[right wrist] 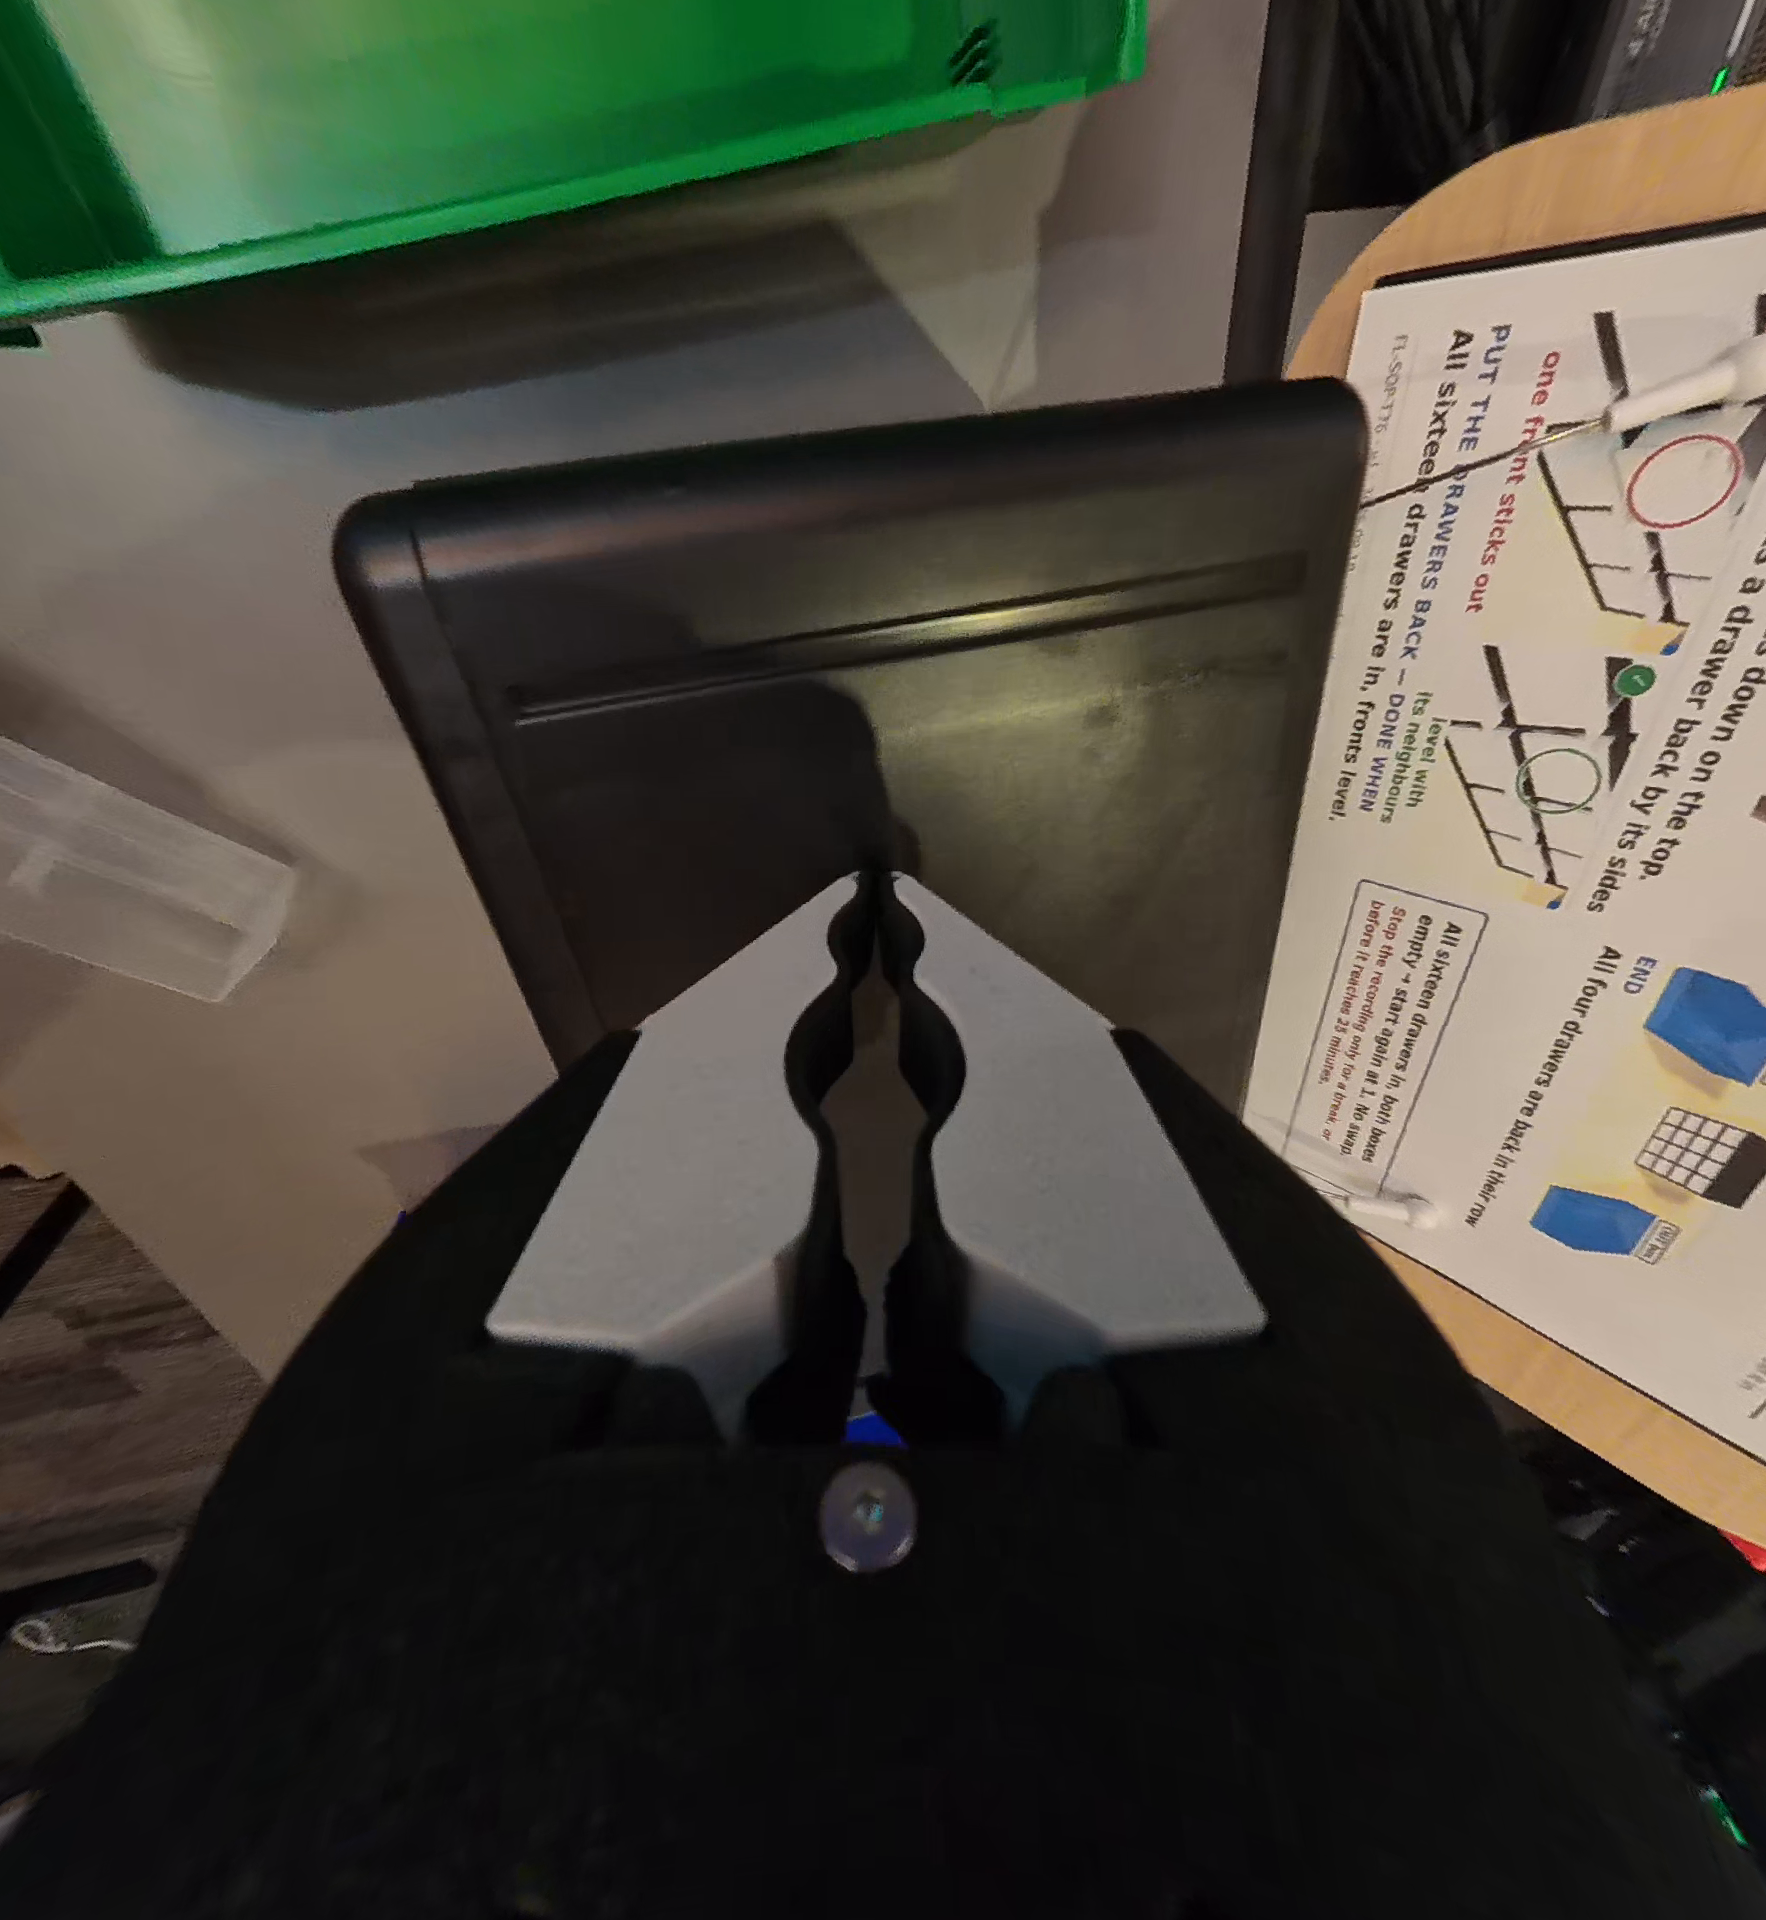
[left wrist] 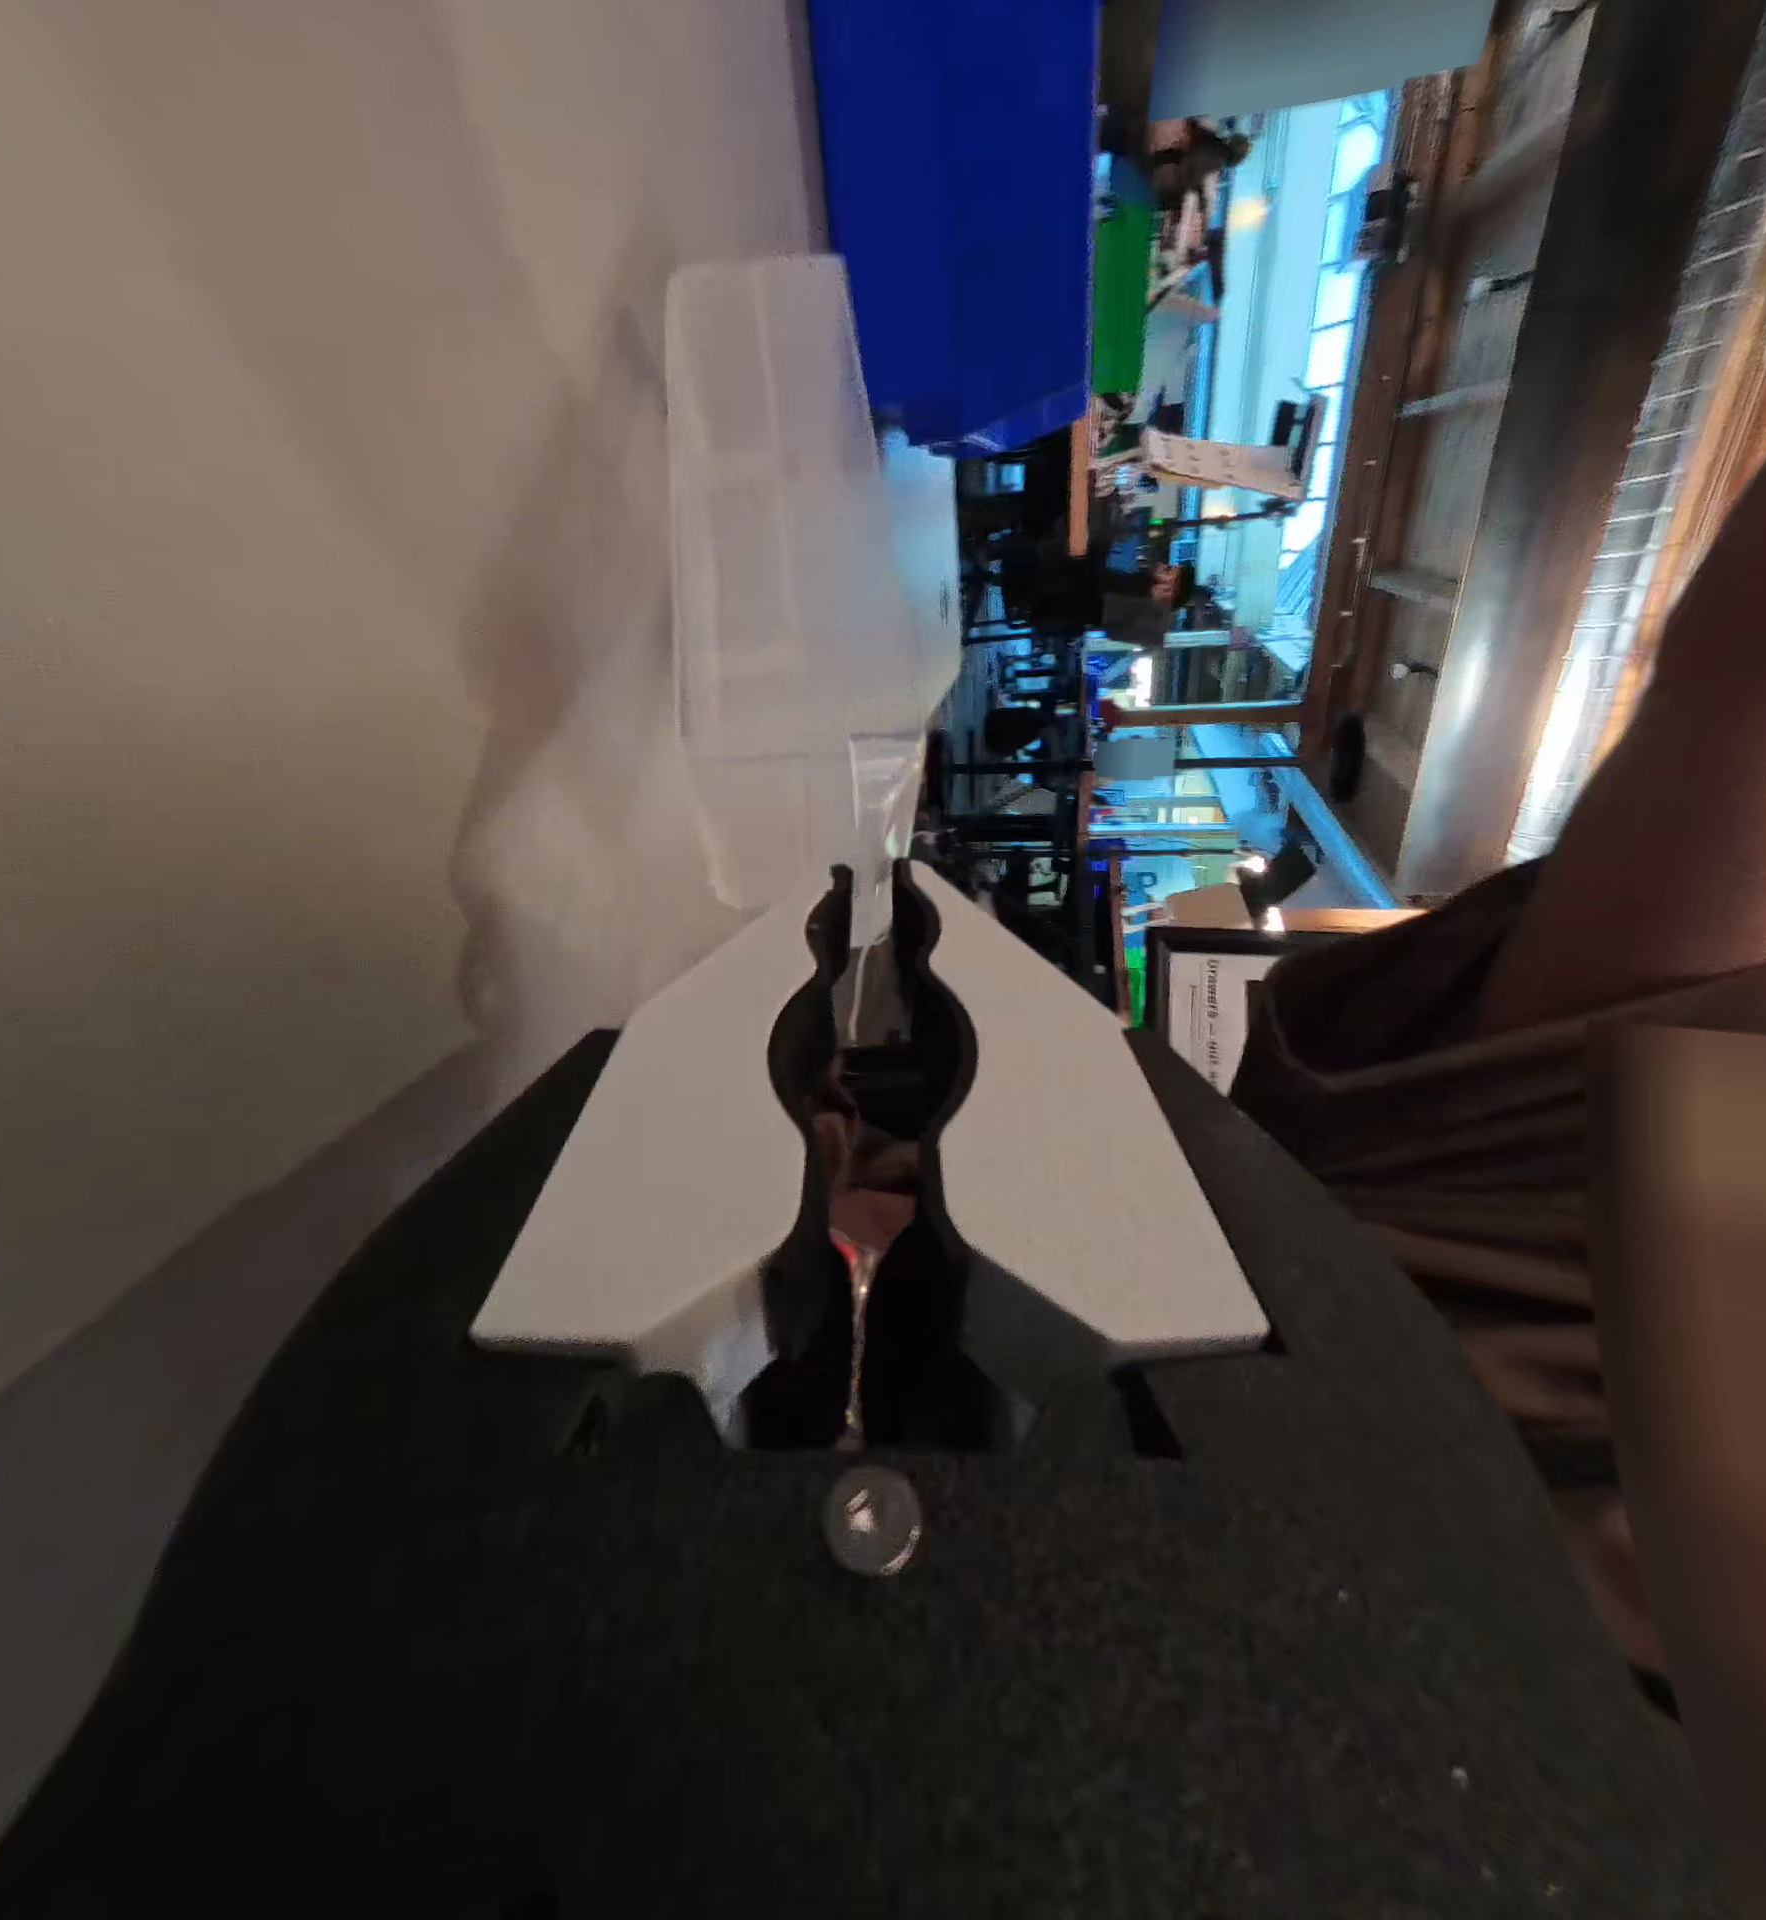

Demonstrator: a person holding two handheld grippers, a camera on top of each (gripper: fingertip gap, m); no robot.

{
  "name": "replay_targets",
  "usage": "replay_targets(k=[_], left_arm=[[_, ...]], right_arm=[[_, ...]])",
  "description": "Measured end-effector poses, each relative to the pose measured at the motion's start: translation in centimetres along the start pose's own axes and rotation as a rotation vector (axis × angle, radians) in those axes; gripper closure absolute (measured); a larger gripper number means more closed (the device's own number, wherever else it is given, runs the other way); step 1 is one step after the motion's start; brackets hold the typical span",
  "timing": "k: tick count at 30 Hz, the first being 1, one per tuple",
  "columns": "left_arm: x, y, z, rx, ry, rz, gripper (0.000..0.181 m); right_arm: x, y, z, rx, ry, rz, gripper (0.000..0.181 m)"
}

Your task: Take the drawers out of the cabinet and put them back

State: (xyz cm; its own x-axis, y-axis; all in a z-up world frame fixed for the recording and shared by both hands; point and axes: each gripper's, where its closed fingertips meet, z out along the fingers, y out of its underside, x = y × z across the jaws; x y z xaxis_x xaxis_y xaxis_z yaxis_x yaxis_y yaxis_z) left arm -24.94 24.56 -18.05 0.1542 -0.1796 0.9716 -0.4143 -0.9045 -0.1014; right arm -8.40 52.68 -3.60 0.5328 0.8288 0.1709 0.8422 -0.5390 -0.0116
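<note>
Clear plastic fills the upper middle of the left wrist view: a transparent drawer [left wrist: 770,582], blurred, runs from the centre up toward twelve o'clock, pale against a white surface [left wrist: 183,520]. The left gripper [left wrist: 871,904] has its jaws pinched nearly together on a thin clear edge of that drawer, just above the fingertips. A blue bin [left wrist: 952,208] sits at one o'clock, and a dark sleeve [left wrist: 1430,1143] crosses at four o'clock.

In the right wrist view, the right gripper [right wrist: 874,883] is closed with nothing between its fingers, the tips pressed down on or hovering just over the flat black top of the cabinet [right wrist: 858,675], which spreads from the centre toward twelve o'clock; contact cannot be told for sure. A second clear drawer [right wrist: 89,852] lies at nine o'clock on the white surface, apart from the cabinet. A green bin [right wrist: 494,135] is at eleven o'clock, and a printed instruction sheet [right wrist: 1544,779] lies on a round wooden table [right wrist: 1378,239] at three o'clock.

The drawer looks light, stiff and thin-walled, and likely slick, so a pinch on one edge may let it swing or slip. A grip across its two sides would probably hold it steadier for sliding home.
</note>
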Motion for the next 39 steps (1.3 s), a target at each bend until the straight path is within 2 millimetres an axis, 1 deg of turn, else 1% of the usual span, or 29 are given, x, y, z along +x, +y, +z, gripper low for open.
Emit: replay_targets(k=[2,5,7,11,13,15,17,18,19,20,21,22,23,24,25,26,27,28,29,30,31,33,35,39], left_arm=[[-1.2,-0.5,-0.4,-0.009,-0.064,-0.003,0.174],[-2.3,-0.7,-0.6,-0.039,-0.091,-0.021,0.173],[-3.2,-0.8,-0.7,-0.048,-0.130,0.005,0.172],[-4.0,-1.5,-1.0,-0.033,-0.167,0.025,0.171],[-4.3,-1.6,-1.3,-0.033,-0.211,0.066,0.157],[-4.1,-1.7,-1.7,-0.015,-0.243,0.132,0.148],[-3.8,-1.9,-2.4,0.018,-0.302,0.226,0.133],[-3.7,-1.9,-2.9,0.036,-0.342,0.284,0.131],[-3.4,-2.0,-3.5,0.056,-0.379,0.349,0.130],[-3.1,-2.1,-4.1,0.078,-0.414,0.420,0.128],[-2.7,-2.3,-4.7,0.104,-0.447,0.499,0.127],[-2.3,-2.6,-5.2,0.135,-0.478,0.581,0.125],[-2.1,-3.0,-5.8,0.164,-0.514,0.660,0.126],[-1.9,-3.4,-6.2,0.190,-0.552,0.731,0.128],[-1.9,-3.8,-6.6,0.209,-0.585,0.795,0.130],[-1.9,-4.1,-6.7,0.214,-0.613,0.846,0.131],[-2.1,-4.3,-6.8,0.206,-0.636,0.877,0.131],[-2.4,-4.5,-6.9,0.191,-0.659,0.891,0.131],[-2.6,-4.8,-7.0,0.184,-0.679,0.896,0.132],[-2.6,-5.0,-7.1,0.186,-0.690,0.904,0.133],[-2.4,-5.3,-7.2,0.189,-0.692,0.918,0.134],[-1.9,-5.9,-7.5,0.198,-0.698,0.941,0.136],[-1.4,-6.4,-7.6,0.207,-0.683,0.953,0.137],[-1.0,-6.5,-7.3,0.210,-0.642,0.931,0.138]], right_arm=[[0.0,0.0,0.0,-0.013,0.030,-0.013,0.181],[0.0,0.0,0.0,-0.038,0.085,-0.034,0.181],[0.0,0.0,-0.1,-0.051,0.115,-0.031,0.181],[0.0,0.0,-0.1,-0.051,0.126,-0.017,0.181],[0.0,0.0,-0.1,-0.040,0.125,-0.012,0.181],[0.1,0.0,-0.1,-0.017,0.147,-0.046,0.181],[0.3,0.2,-0.3,0.026,0.181,-0.017,0.181],[0.7,0.4,-1.1,0.066,0.234,0.004,0.181],[0.8,0.2,-2.6,0.166,0.299,0.027,0.165],[-0.3,-0.4,-4.2,0.298,0.309,0.030,0.154],[-2.6,-1.0,-5.6,0.431,0.285,0.002,0.149],[-5.7,-1.2,-6.5,0.533,0.251,-0.059,0.144],[-9.2,-0.9,-6.5,0.592,0.215,-0.126,0.138],[-12.7,-0.4,-5.8,0.616,0.173,-0.191,0.132],[-16.2,0.2,-4.5,0.623,0.124,-0.251,0.130],[-19.5,1.0,-2.7,0.613,0.067,-0.301,0.130],[-22.4,2.0,-0.3,0.564,0.006,-0.341,0.130],[-24.8,3.2,2.2,0.498,-0.054,-0.368,0.129],[-26.7,4.3,4.7,0.437,-0.094,-0.387,0.124],[-27.7,4.9,6.8,0.392,-0.095,-0.406,0.117],[-28.4,5.2,8.4,0.372,-0.080,-0.431,0.113],[-28.9,5.3,10.7,0.334,-0.054,-0.468,0.110],[-28.7,4.9,12.1,0.313,-0.023,-0.503,0.109],[-29.4,4.2,14.5,0.261,-0.069,-0.545,0.110]])
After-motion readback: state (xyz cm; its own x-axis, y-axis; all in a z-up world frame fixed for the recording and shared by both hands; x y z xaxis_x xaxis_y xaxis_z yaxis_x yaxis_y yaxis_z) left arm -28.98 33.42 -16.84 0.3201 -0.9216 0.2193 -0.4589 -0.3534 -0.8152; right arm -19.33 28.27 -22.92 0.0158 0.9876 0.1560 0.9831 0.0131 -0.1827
